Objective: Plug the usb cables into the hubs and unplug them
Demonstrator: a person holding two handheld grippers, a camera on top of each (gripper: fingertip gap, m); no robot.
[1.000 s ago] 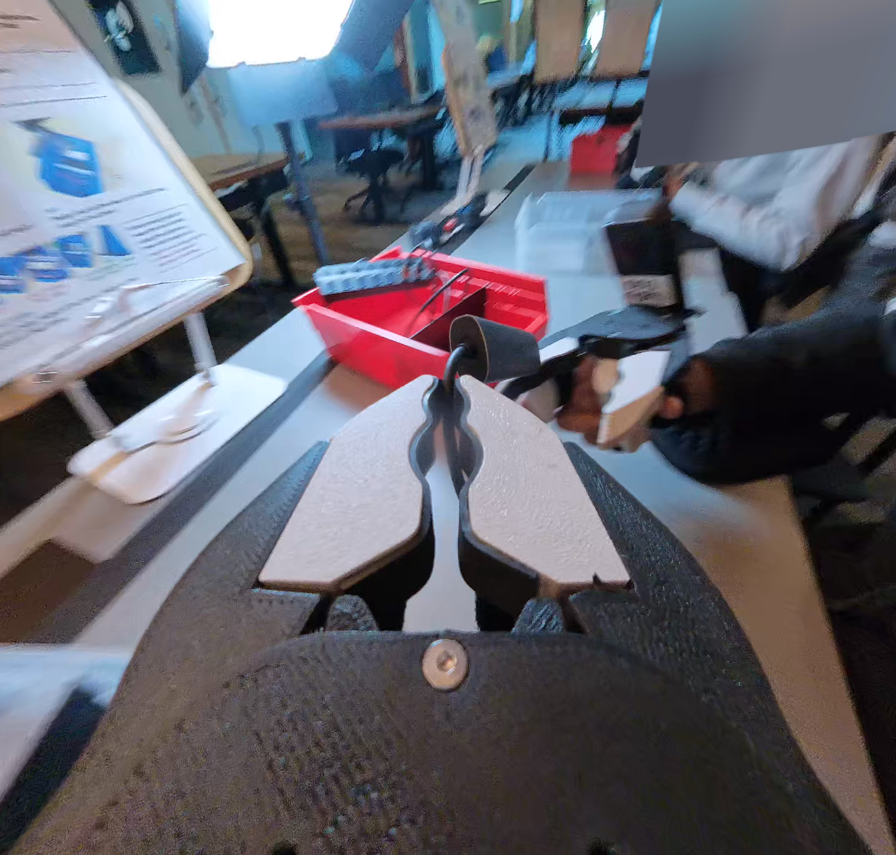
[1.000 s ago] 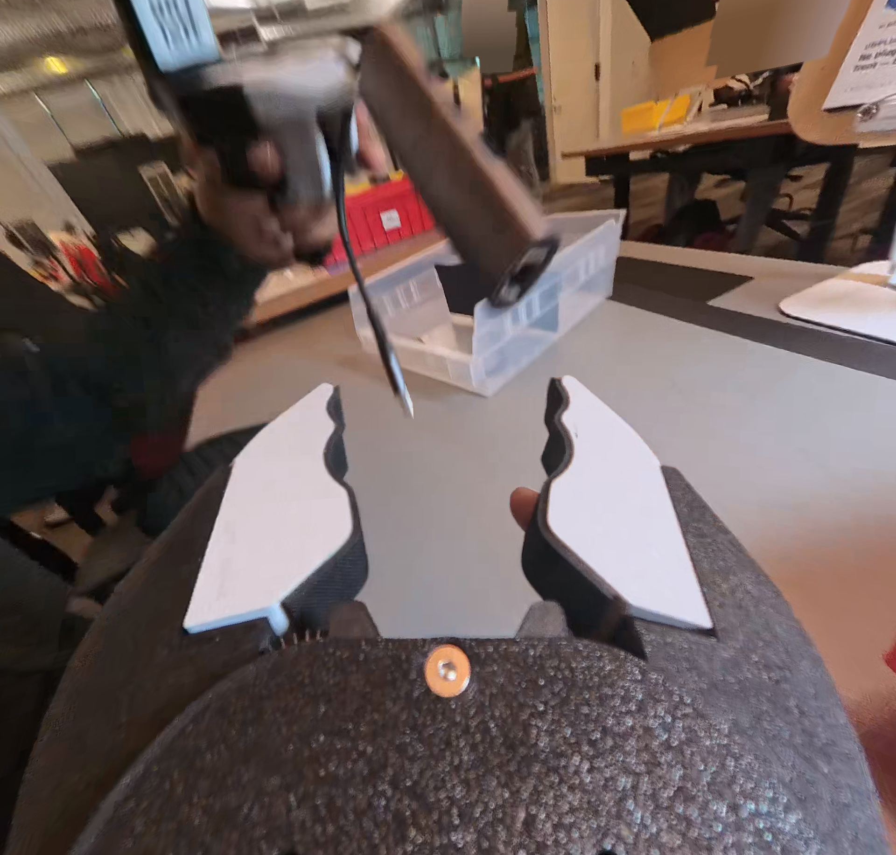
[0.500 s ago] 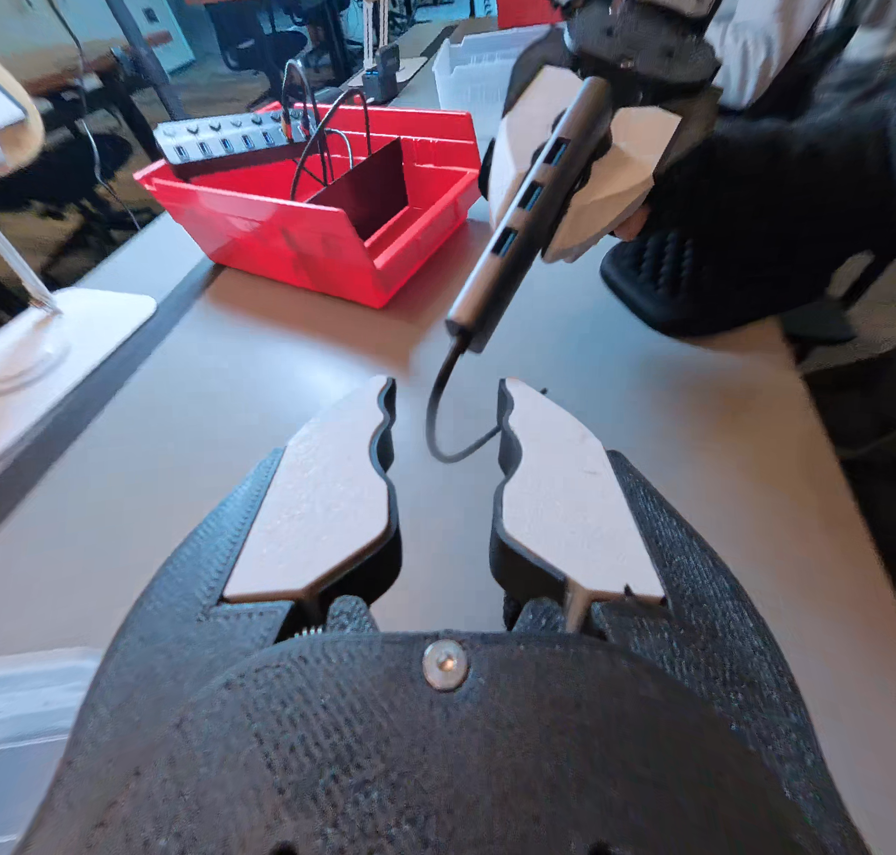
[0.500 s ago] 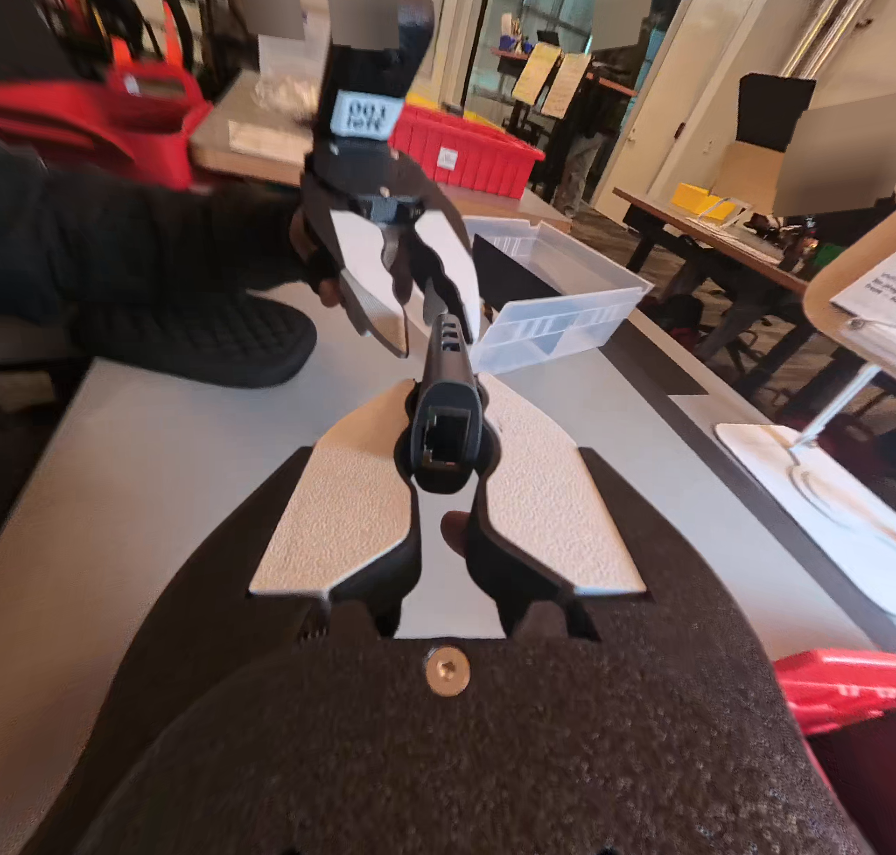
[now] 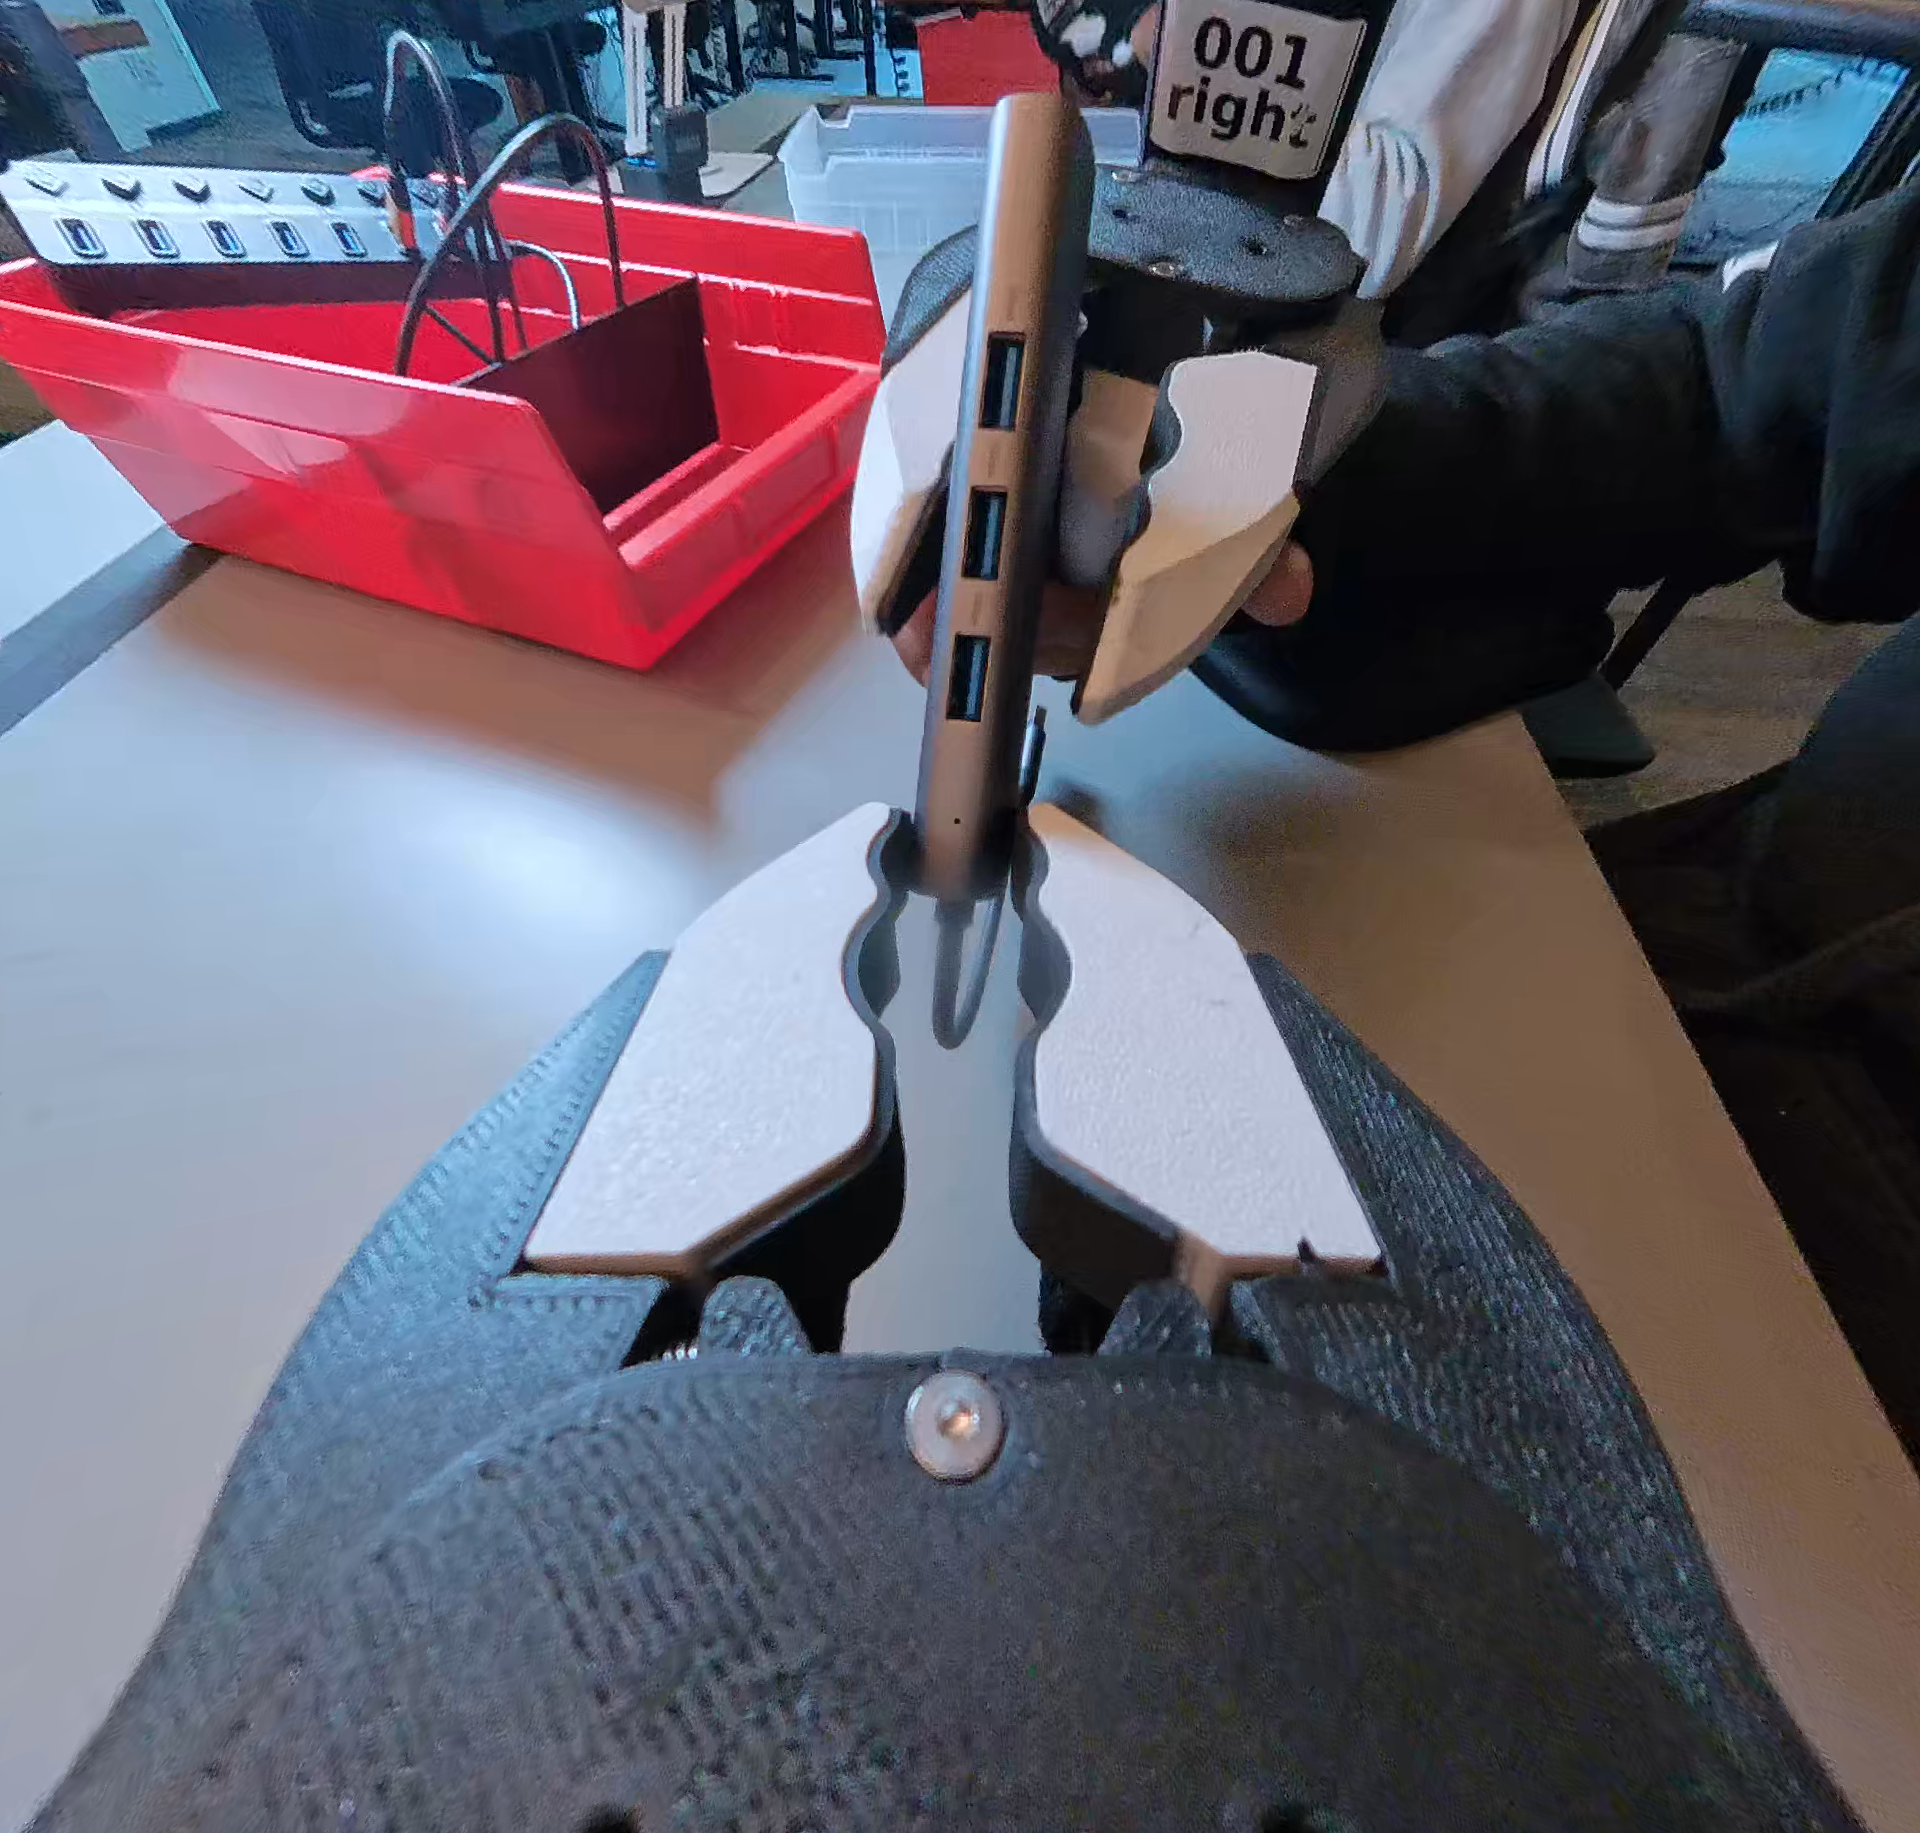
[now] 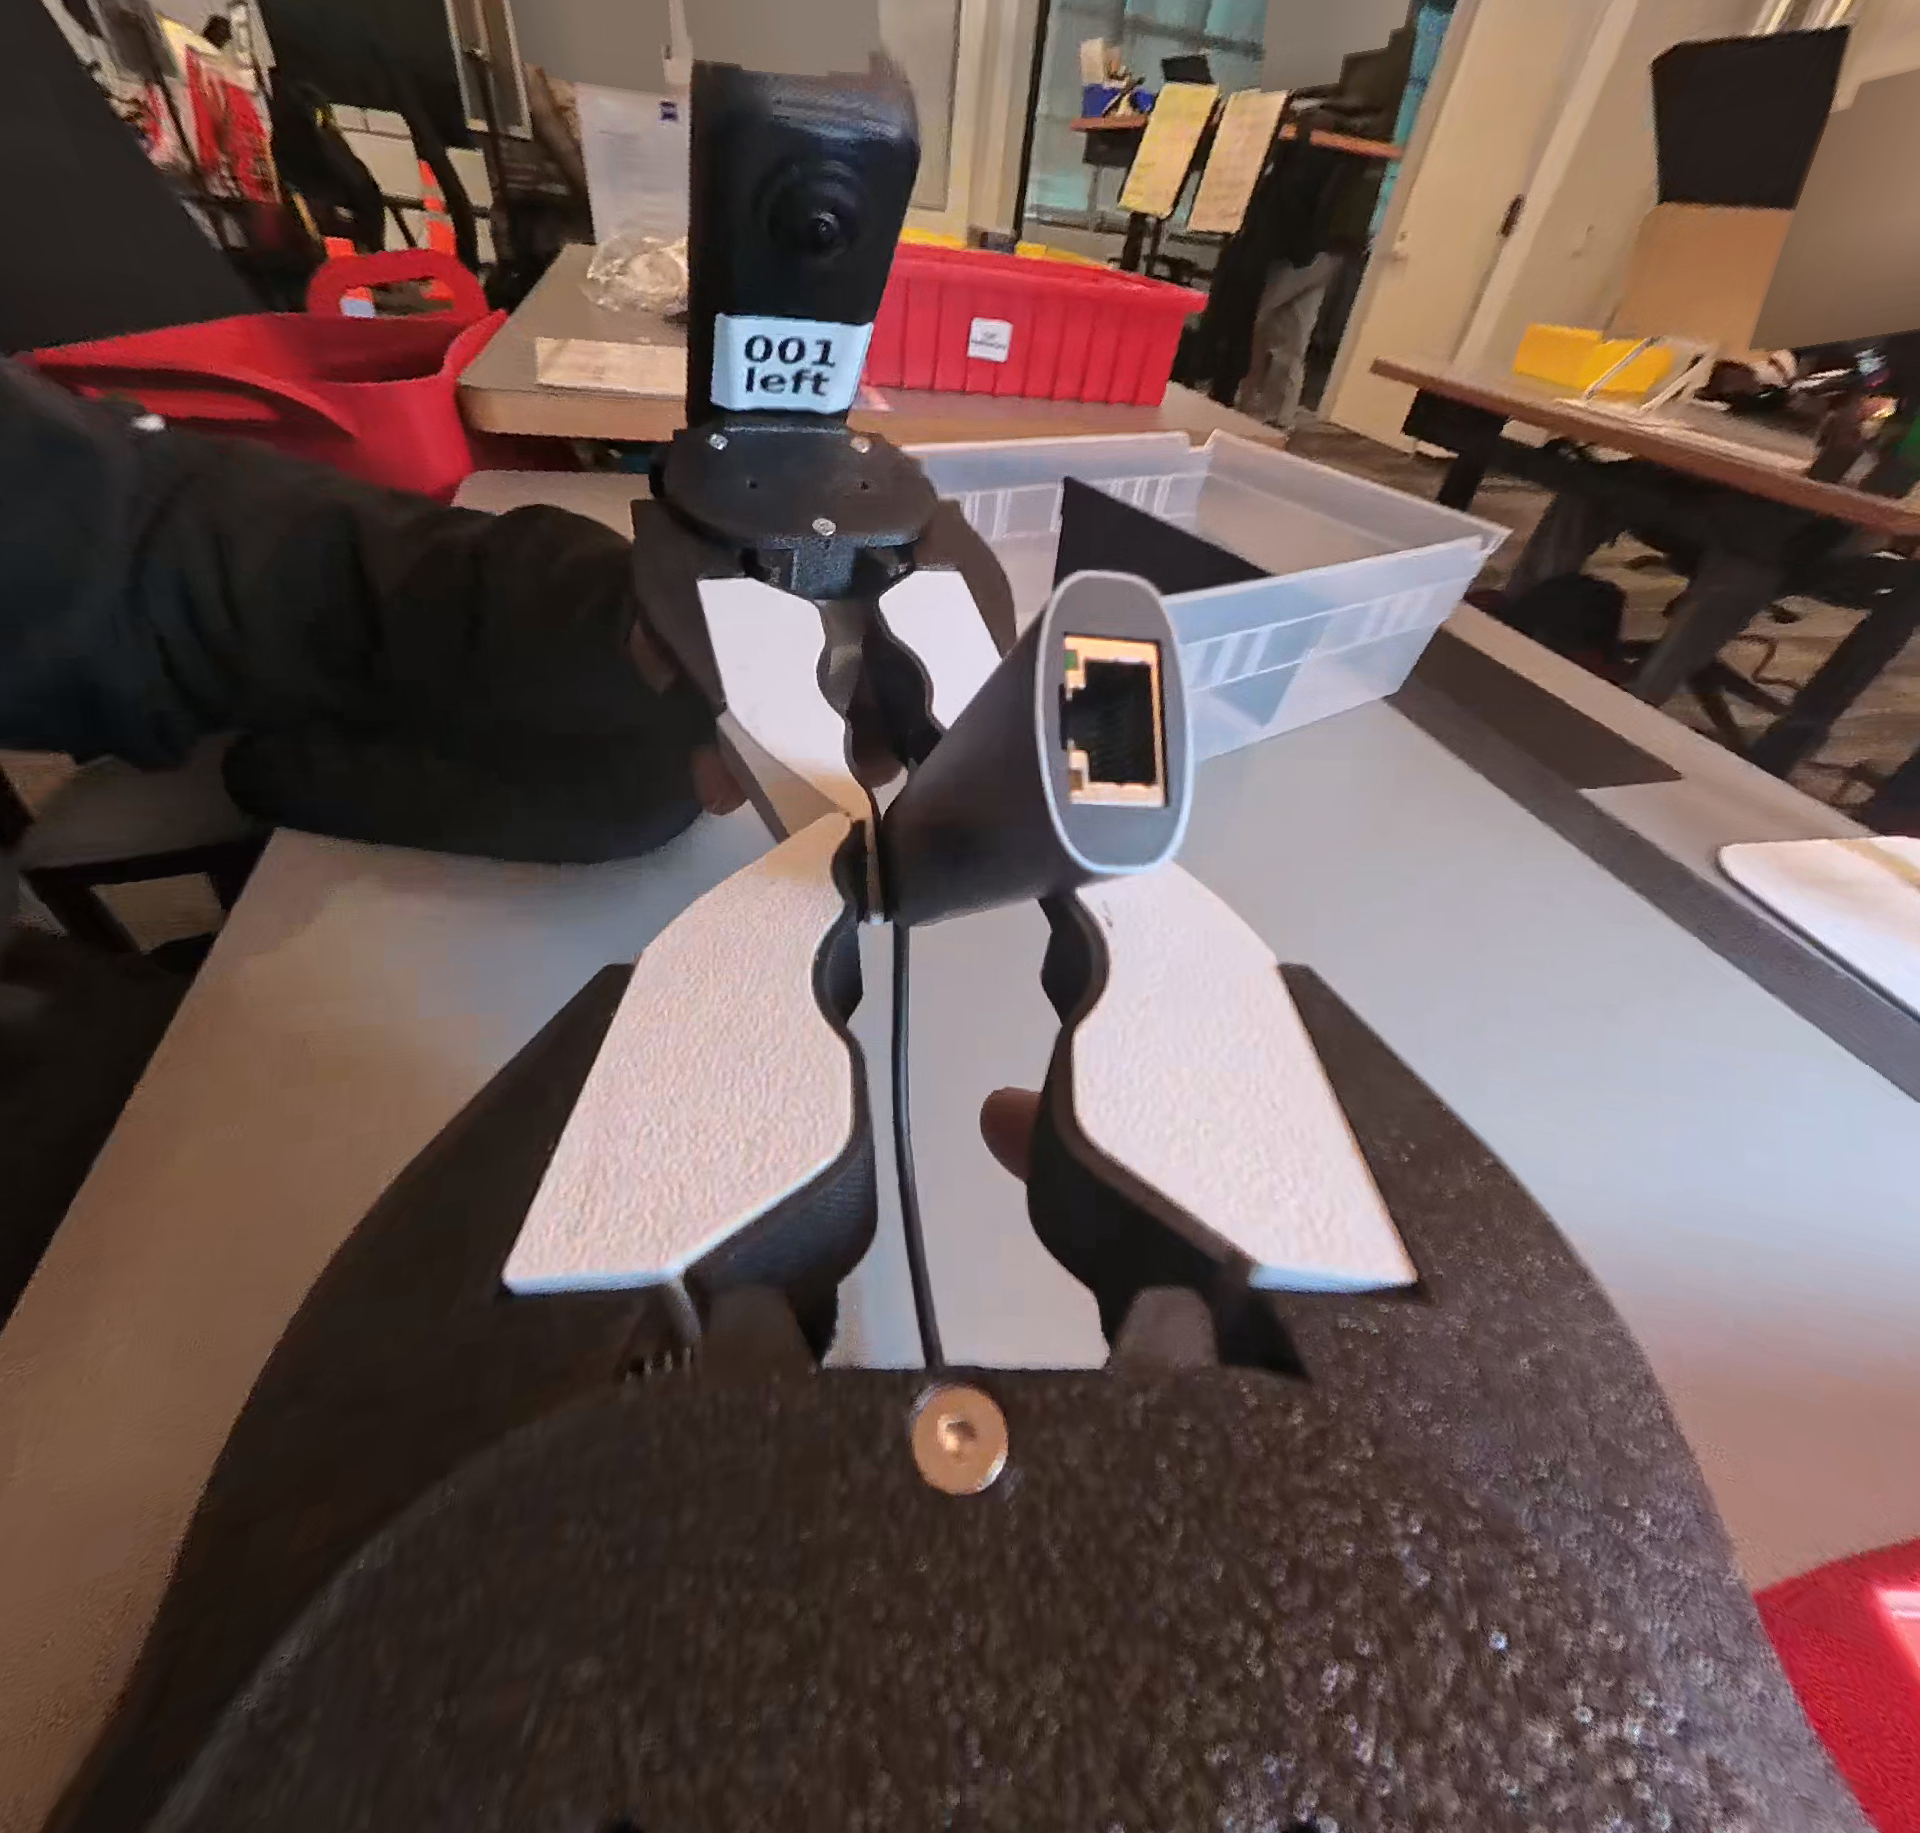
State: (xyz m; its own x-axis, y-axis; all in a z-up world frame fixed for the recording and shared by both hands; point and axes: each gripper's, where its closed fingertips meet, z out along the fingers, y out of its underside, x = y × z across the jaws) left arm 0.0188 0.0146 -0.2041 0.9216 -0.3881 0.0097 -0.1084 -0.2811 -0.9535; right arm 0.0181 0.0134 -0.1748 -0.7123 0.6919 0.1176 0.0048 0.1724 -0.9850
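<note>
A slim grey USB hub (image 5: 982, 495) stands upright over the table, its row of USB ports facing me. My left gripper (image 5: 956, 838) is shut on its lower, cable end. The hub's thin black cable (image 5: 966, 1004) loops between my left fingers. My right gripper (image 5: 997, 661) straddles the hub's upper part with its jaws slightly parted, and a gap shows on one side. In the right wrist view the hub (image 6: 997, 796) points its network socket at me between the right gripper (image 6: 951, 879) tips. The cable (image 6: 914, 1160) hangs down there, and the left gripper (image 6: 873, 744) grips the far end.
A red bin (image 5: 416, 495) with a black divider and cables stands at the left, with a long silver multi-port hub (image 5: 208, 230) on its back rim. A clear plastic bin (image 6: 1351, 620) sits behind on the grey table (image 5: 312, 848). A white stand base (image 6: 1829, 900) lies near the table's edge.
My left gripper closed on the hub's cable end; it was open half a second ago. The hub turned upright. My right gripper's jaws widened from their grip on the hub.
</note>
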